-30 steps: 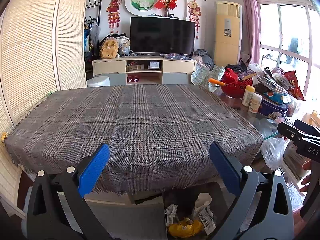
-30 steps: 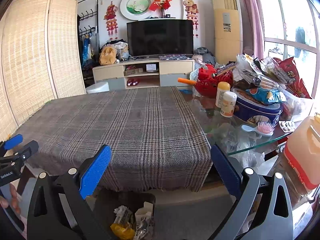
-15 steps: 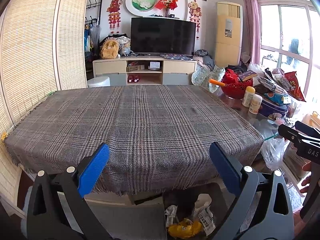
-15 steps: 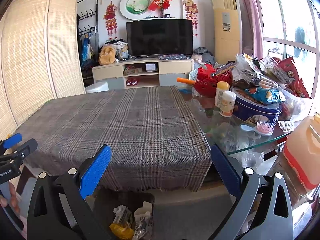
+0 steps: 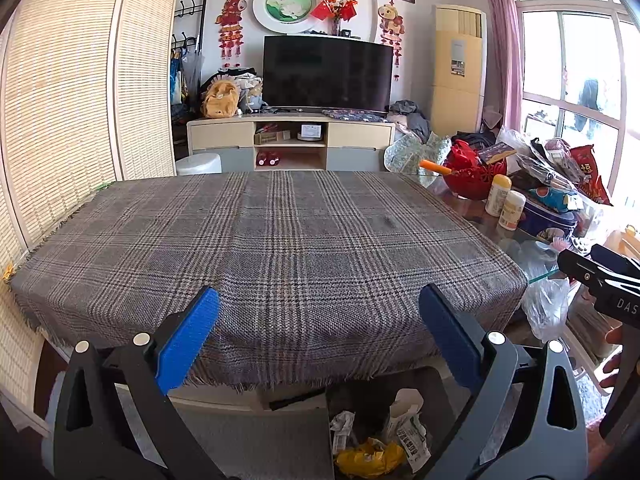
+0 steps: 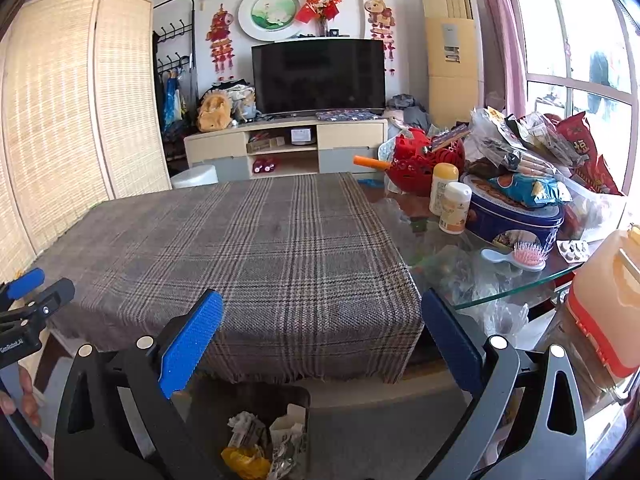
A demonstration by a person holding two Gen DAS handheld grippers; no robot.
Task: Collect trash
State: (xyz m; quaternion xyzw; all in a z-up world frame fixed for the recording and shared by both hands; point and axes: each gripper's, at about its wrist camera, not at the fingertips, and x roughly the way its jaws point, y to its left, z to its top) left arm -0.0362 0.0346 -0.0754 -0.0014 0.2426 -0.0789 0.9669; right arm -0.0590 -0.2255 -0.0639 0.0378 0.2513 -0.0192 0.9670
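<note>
Trash, a heap of crumpled white wrappers and a yellow bag (image 5: pixel 370 446), lies in a dark bin (image 6: pixel 256 424) on the floor just below the near edge of the table (image 5: pixel 472 208). It sits between the two grippers' views: low and right of centre in the left wrist view, low and left of centre in the right.

Next to the pictures from a second and half a second ago, almost nothing differs. Both grippers keep the same height and aim; the grey plaid woven tablecloth (image 5: pixel 272 248) and the clutter at the far right of the glass top hold their places.

The left gripper (image 5: pixel 318 324) has its blue-padded fingers (image 5: pixel 188 336) spread wide with nothing between them. The right gripper (image 6: pixel 320 326) is spread just as wide, its fingers (image 6: pixel 192 340) also holding nothing.

The bin's near side is cut off by the picture edge and by the gripper frames, so how full it is cannot be told. Print on the wrappers is too small to read. The round blue biscuit tin (image 6: pixel 516 220) is half buried under snack packets.
</note>
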